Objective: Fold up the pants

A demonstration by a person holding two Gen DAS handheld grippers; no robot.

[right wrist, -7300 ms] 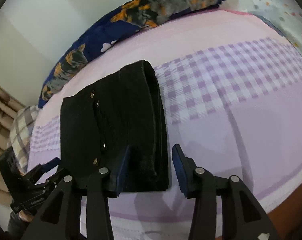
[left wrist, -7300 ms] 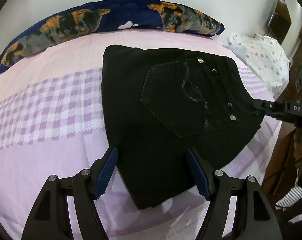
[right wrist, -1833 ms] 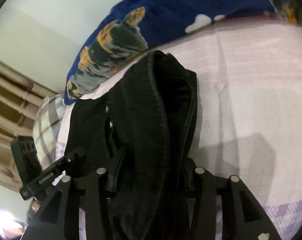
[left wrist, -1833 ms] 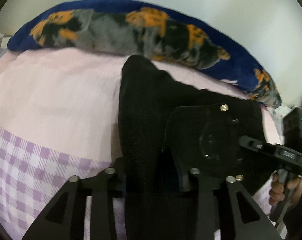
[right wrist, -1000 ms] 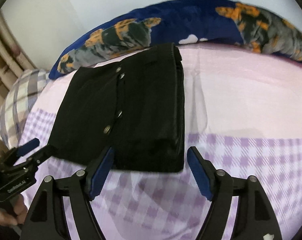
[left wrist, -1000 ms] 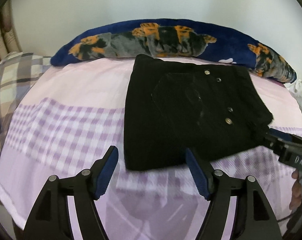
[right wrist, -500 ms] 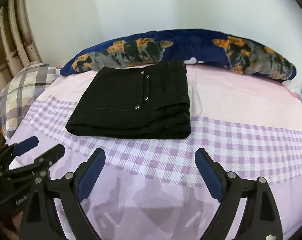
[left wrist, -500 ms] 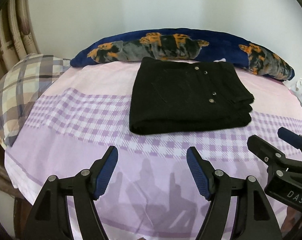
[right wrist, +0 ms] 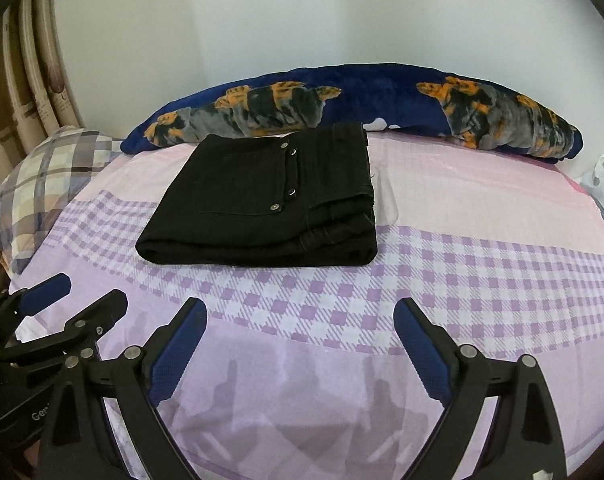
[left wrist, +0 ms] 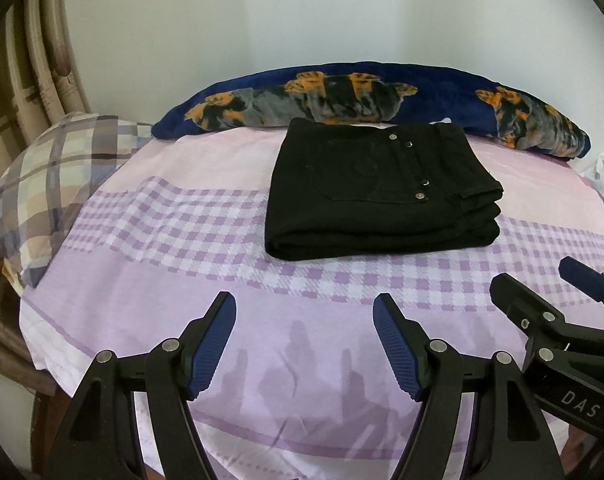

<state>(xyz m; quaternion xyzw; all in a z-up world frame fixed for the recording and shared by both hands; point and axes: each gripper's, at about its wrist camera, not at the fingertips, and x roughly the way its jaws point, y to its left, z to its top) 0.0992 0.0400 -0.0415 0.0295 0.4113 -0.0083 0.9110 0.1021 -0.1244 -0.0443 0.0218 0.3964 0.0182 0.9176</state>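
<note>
Two claws hang over the near edge of the bed, both with jaws spread apart and gripping nothing: the left claw (left wrist: 304, 340) sits toward the bed's near left, the right claw (right wrist: 300, 344) just beside it on the right, each showing at the edge of the other's view. Beyond them lies the bed sheet (left wrist: 174, 280), pale pink with bands of purple check. The black pants (left wrist: 378, 196) rest folded into a thick, compact rectangle toward the far edge of the bed, back pocket and metal rivets facing up, well apart from both claws. A long navy bolster (right wrist: 382, 88) with orange and grey prints lies along the far edge, just behind the pants. A plaid pillow (left wrist: 50, 184) sits at the left edge.
</note>
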